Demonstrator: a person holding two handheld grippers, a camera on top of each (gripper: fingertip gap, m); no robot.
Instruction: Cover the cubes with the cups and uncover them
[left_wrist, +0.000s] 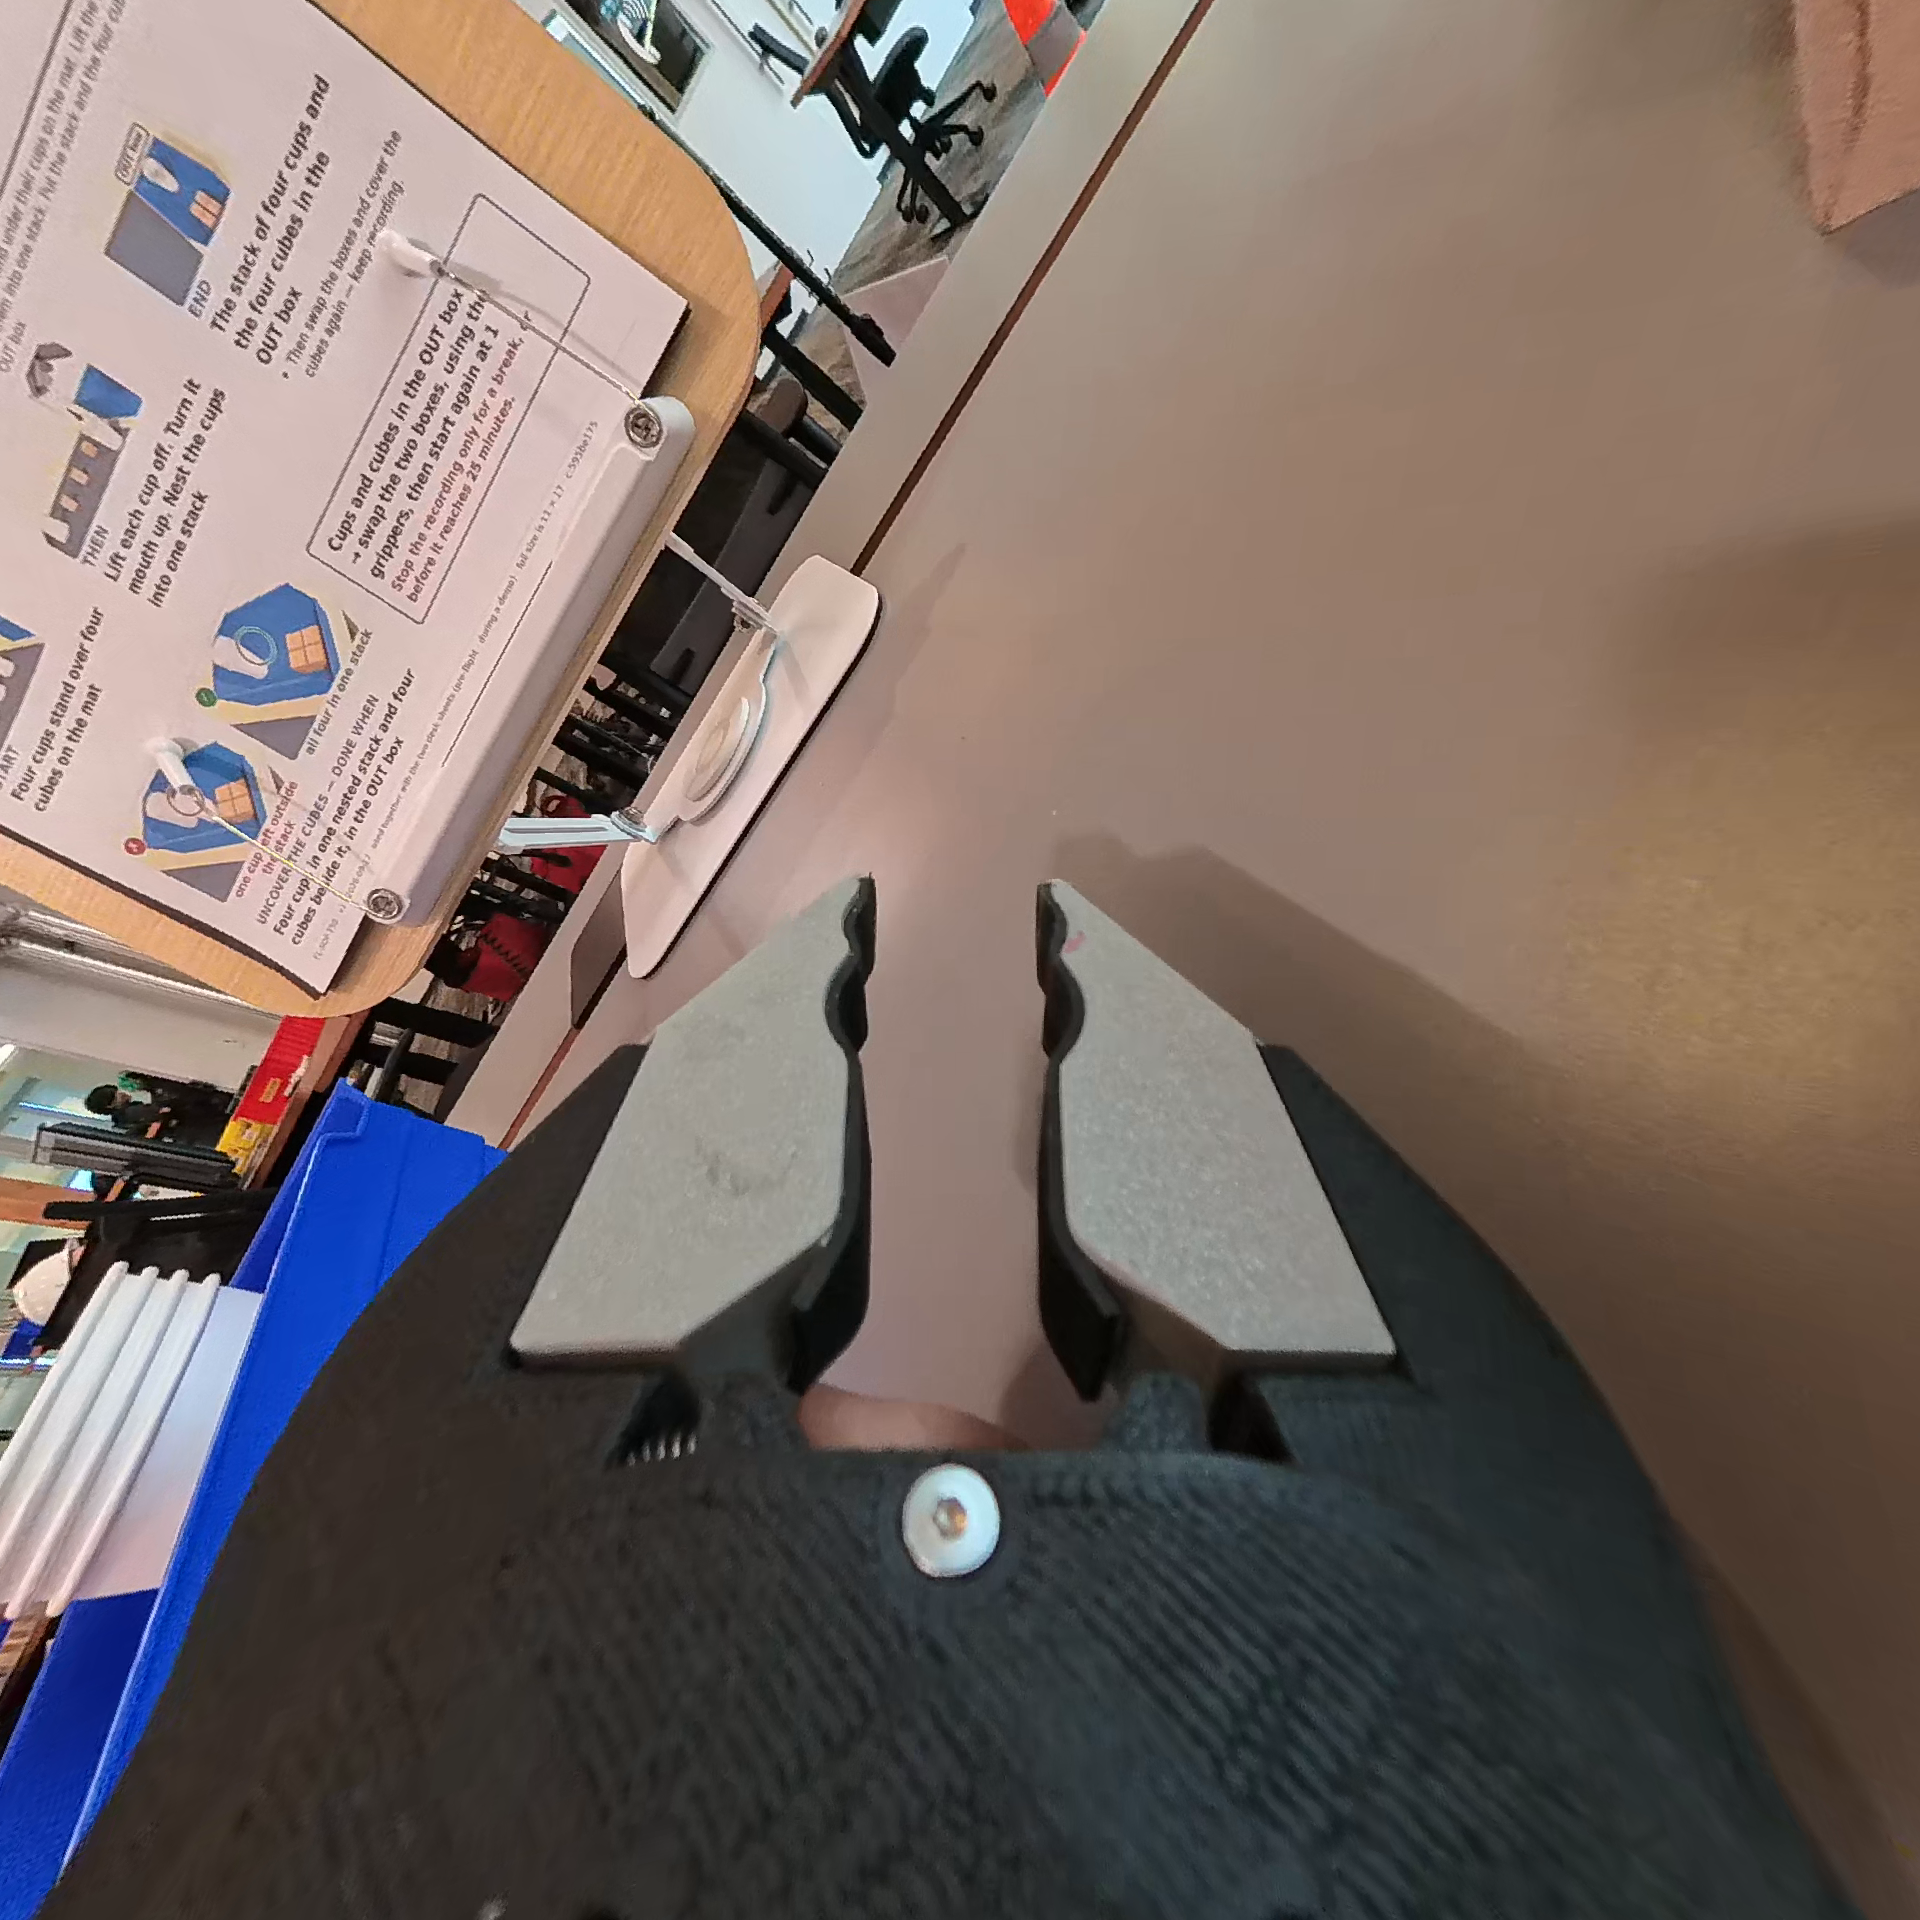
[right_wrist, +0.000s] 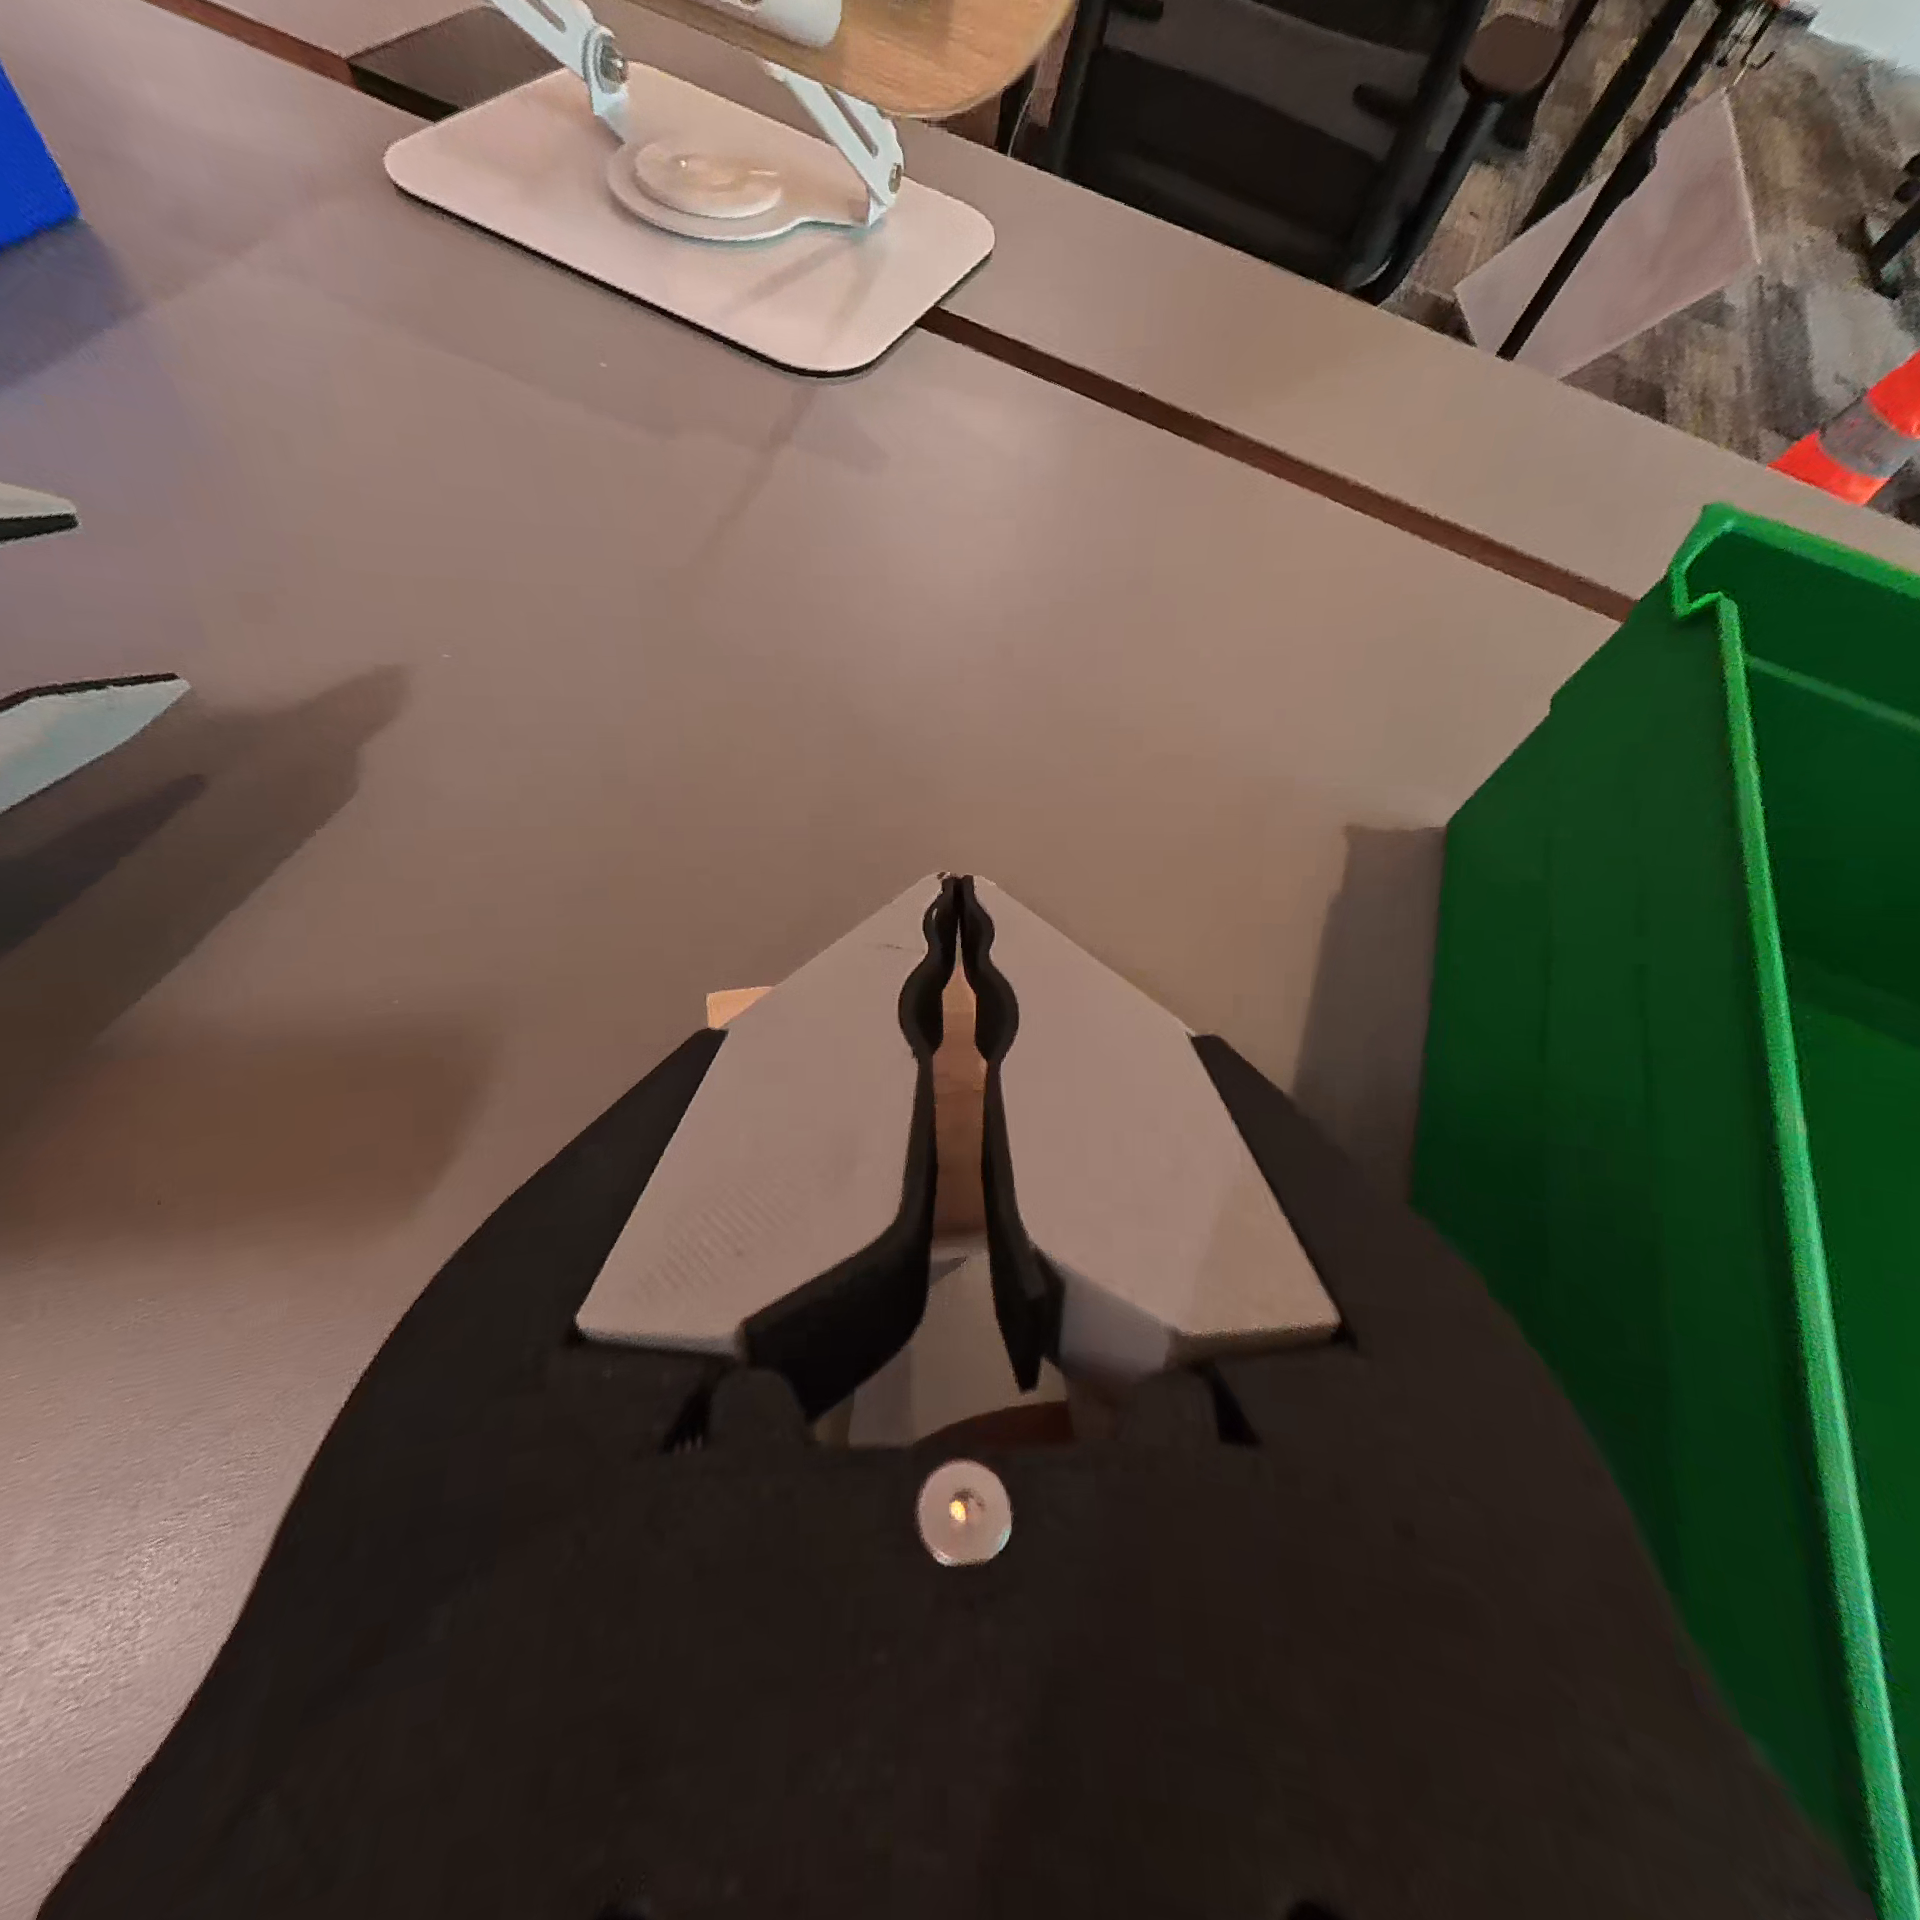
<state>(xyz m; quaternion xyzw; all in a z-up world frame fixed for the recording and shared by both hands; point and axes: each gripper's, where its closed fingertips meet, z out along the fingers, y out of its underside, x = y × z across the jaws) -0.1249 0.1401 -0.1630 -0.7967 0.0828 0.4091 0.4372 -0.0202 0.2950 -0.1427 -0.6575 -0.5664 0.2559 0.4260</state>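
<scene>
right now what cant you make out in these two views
- Wooden cube, right wrist view: mostly hidden beneath the shut right gripper.
- Green bin, right wrist view: cut off by the right edge, contents unseen.
- Blue bin, left wrist view: inside blocked by the open left gripper.
- White ribbed cups: cut off at the left edge, count unclear.

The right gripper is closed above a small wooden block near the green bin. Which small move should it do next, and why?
Probably open the right gripper. Its fingertips meet with nothing between them, and a wooden cube shows just beneath its fingers, beside the green bin. Shut jaws cannot take anything. The left gripper is already open over bare table.
</scene>
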